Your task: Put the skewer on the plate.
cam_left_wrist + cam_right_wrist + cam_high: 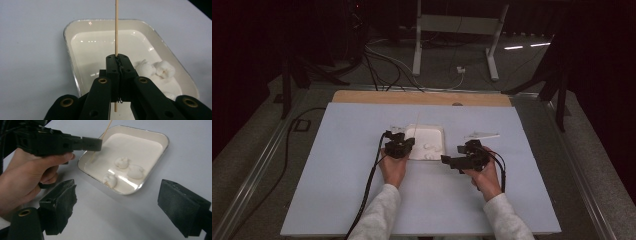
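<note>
1. Gripping a skewer (116, 30), left gripper (401, 142) sits at the tray's (438, 131) left edge; jaws clamped tight on the stick.
2. Skewer points up and away over the tray's left part; lower end pokes out below the jaws.
3. Tray lies on the mat (337, 165), white inside, silver rim.
4. Three marshmallows (121, 162) lie in the tray, bunched toward its near right corner, close together.
5. Right gripper (451, 161) sits just right of the tray's near corner, jaws wide apart, nothing between them.
6. White wrapper (482, 135) lies on the mat right of the tray.
</note>
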The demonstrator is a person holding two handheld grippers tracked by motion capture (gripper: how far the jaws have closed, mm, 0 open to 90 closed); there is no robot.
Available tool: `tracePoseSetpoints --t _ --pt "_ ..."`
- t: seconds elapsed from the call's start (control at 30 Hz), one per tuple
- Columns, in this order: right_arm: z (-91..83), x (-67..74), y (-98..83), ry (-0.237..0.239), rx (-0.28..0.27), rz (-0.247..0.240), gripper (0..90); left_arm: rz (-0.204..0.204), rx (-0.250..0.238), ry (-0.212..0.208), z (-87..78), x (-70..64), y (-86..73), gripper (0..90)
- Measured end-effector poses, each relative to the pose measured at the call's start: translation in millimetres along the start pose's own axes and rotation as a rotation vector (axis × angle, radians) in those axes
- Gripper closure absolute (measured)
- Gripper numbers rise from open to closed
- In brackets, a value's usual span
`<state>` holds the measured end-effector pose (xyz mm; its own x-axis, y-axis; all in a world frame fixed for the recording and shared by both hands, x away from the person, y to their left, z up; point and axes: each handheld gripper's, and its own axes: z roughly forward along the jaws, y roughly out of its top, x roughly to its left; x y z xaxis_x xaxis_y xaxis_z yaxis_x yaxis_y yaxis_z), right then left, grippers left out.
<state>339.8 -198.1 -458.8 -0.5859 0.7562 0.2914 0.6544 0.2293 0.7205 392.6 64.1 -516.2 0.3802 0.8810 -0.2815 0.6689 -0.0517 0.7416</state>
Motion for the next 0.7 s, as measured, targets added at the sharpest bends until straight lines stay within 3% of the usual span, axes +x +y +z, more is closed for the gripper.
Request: tracePoseSetpoints --t 0.37,0.57,0.63,0.7 --pt "-25.8 -6.4 -15.6 -0.047 -0.035 -0.001 14.5 -0.036 0.052 0.028 8.6 -6.9 -6.7 89.0" --pt "-31.6 -10.7 -22.4 -0.057 -0.045 0.012 14.5 -0.105 0.058 0.018 7.8 -7.9 -10.3 88.3" --pt "-32.4 -11.9 -23.5 -0.06 -0.043 0.016 14.5 -0.137 0.051 -0.008 7.0 -7.9 -11.2 81.4" --pt "-33.0 -12.3 -24.4 -0.062 -0.043 0.019 14.5 -0.141 0.044 -0.016 6.4 -9.4 -10.9 71.2"
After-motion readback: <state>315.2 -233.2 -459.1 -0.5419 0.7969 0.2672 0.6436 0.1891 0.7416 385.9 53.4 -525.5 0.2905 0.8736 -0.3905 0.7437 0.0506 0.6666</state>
